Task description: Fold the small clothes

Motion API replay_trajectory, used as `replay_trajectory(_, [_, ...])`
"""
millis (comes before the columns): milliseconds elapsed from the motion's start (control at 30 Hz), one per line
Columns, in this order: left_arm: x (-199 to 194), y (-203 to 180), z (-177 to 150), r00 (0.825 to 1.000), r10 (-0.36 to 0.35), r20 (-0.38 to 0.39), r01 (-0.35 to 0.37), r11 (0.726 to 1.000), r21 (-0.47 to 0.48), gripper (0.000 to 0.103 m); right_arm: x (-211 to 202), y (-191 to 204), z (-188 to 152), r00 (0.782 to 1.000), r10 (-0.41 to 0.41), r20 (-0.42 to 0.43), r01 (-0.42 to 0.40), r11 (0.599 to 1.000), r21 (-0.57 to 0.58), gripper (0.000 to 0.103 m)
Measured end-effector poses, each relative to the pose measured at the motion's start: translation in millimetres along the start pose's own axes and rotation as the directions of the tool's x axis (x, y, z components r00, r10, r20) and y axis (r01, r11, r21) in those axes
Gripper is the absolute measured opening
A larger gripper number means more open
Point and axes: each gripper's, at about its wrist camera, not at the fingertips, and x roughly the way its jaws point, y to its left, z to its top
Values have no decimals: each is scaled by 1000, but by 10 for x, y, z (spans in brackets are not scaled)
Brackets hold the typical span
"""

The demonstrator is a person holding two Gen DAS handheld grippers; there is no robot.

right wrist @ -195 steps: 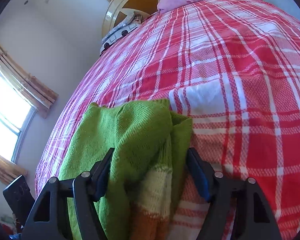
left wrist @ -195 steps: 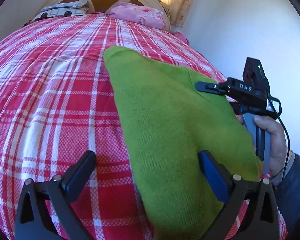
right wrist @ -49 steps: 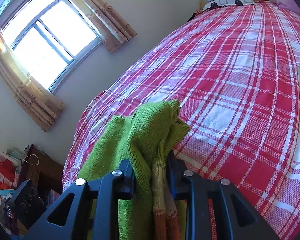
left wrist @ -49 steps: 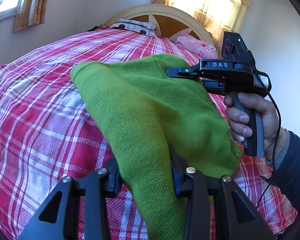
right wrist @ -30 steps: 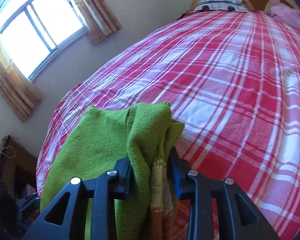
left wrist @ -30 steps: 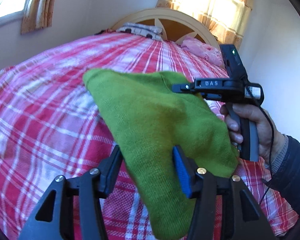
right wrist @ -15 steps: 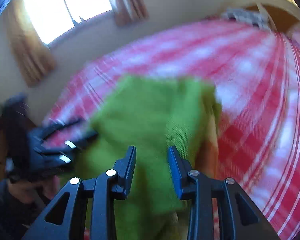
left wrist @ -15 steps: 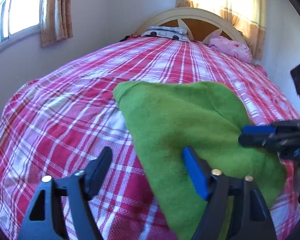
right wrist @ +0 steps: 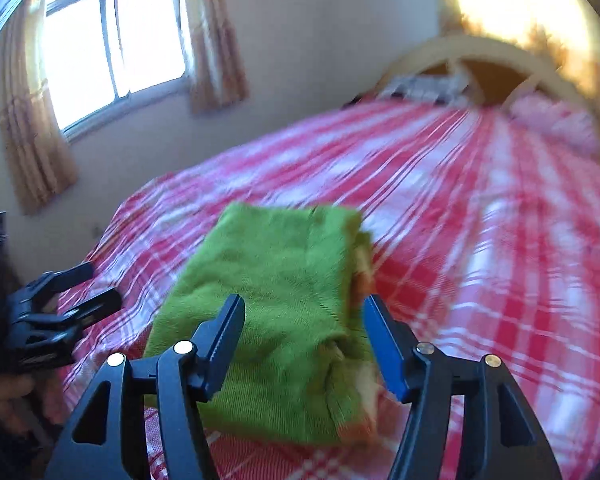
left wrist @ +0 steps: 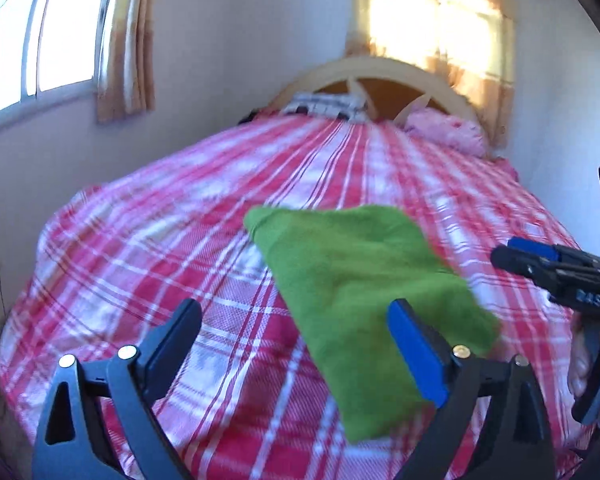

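Observation:
A folded green knit garment [left wrist: 364, 288] lies flat on the red plaid bedspread [left wrist: 172, 248]; its orange and cream striped edge shows in the right wrist view [right wrist: 364, 276]. My left gripper [left wrist: 296, 344] hovers over the garment's near left side, its jaws still opening wide, with nothing pressed between the pads. My right gripper [right wrist: 304, 332] hangs above the garment [right wrist: 284, 300], its jaws opening, the pads clear of the cloth. Each gripper also shows in the other's view: the right gripper [left wrist: 540, 260] at the right edge, the left gripper [right wrist: 84, 292] at the left.
A cream wooden headboard [left wrist: 380, 80], a patterned pillow [left wrist: 324, 104] and a pink pillow [left wrist: 448, 128] are at the bed's far end. Curtained windows [right wrist: 112, 48] line the wall on the left. A hand [left wrist: 588, 356] holds the right gripper's handle.
Both grippers let go of the green garment, opened, and pulled back and up. The garment dropped flat onto the bedspread in a folded rectangle.

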Motion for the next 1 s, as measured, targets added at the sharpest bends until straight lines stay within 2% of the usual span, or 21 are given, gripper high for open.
replay_trajectory(133, [-295,-93,30,998,-23,64,23,1000,8,101,-437,128,-63,994,-53,94,51,998,24,69])
replay_trajectory(300, [-450,-151,132,991,-83,105,85,996,-8,101,-884,295,-150,984,-95,150,98,995,-17,71])
replay_trajectory(400, [-529,-189,126,988,-98,121,98,995,1,101,-1068,369,-171,978,-113,176,122,992,-43,71])
replay_trajectory(700, [-620,-214,130,984,-108,141,109,994,2,101,-1180,516,-182,974,-104,202,122,989,-81,72])
replay_trajectory(1000, [-634,-215,125,985,-107,139,107,994,5,101,-1214,507,-203,974,-102,203,119,990,-72,72])
